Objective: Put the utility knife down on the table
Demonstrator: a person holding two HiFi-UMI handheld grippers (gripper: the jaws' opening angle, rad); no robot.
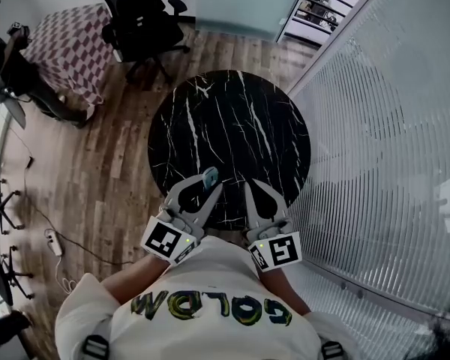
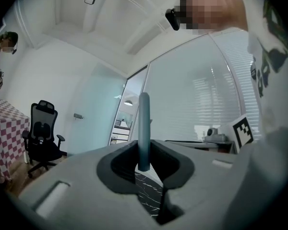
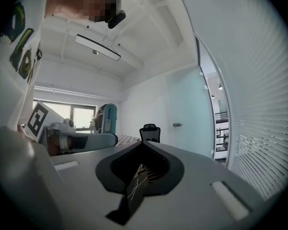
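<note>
While pointing level, left gripper (image 1: pixel 204 193) fingers pinch the utility knife (image 1: pixel 209 176); right gripper (image 1: pixel 253 190) fingers touch.

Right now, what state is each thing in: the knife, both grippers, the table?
Utility knife: upright, clamped between the left gripper's jaws, not yet set down.
Left gripper: shut on the utility knife, over the table's near edge.
Right gripper: shut, nothing between its jaws.
Round table: nothing lying on its black marble top.
</note>
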